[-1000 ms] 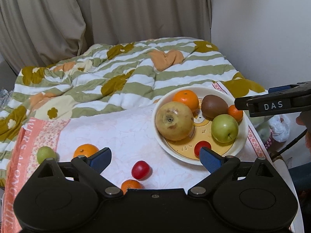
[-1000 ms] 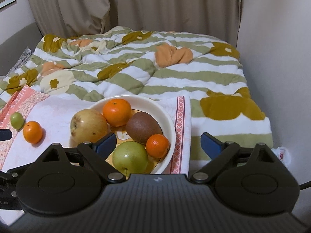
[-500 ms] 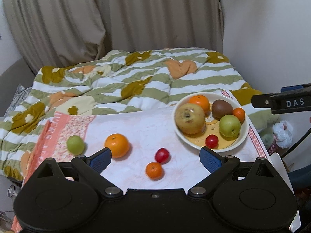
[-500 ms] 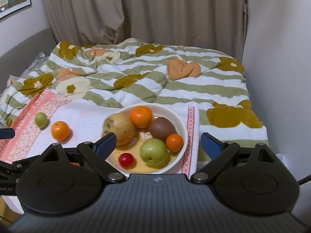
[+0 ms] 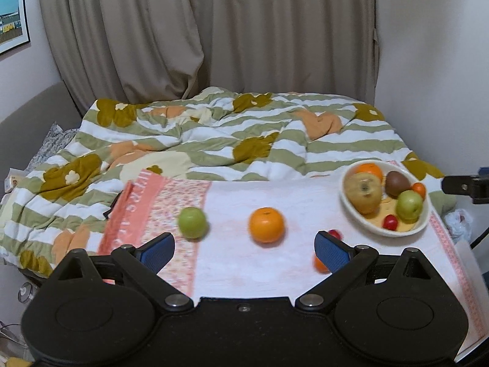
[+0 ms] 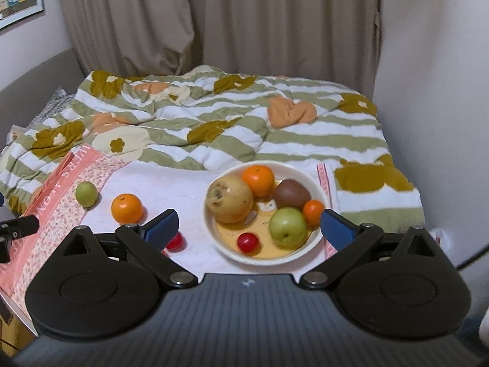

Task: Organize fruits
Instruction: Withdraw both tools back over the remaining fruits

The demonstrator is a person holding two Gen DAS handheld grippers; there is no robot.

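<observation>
Fruits, loose, on the white cloth (image 5: 244, 263): green apple (image 5: 192, 222) toward its left pink-patterned edge; orange (image 5: 266, 225) near the middle; small red fruit (image 6: 175, 241) and small orange fruit (image 5: 319, 264) closer to the near edge, both partly hidden behind gripper fingers.

Fruits in the bowl (image 6: 226, 246), at the cloth's right edge: large yellow-brown pear-like fruit (image 6: 229, 203), orange (image 6: 258, 180), brown kiwi (image 6: 292, 195), small tangerine (image 6: 312, 211), green apple (image 6: 287, 227), small red fruit (image 6: 248, 242).

Left gripper (image 5: 244, 250): fingers spread wide, nothing between them, held over the cloth's near edge.

Right gripper (image 6: 249, 224): fingers spread wide, holding nothing, raised before the bowl.

Surroundings: striped flowered quilt (image 5: 214, 140) behind the cloth; beige curtain (image 5: 214, 30) at the back.
</observation>
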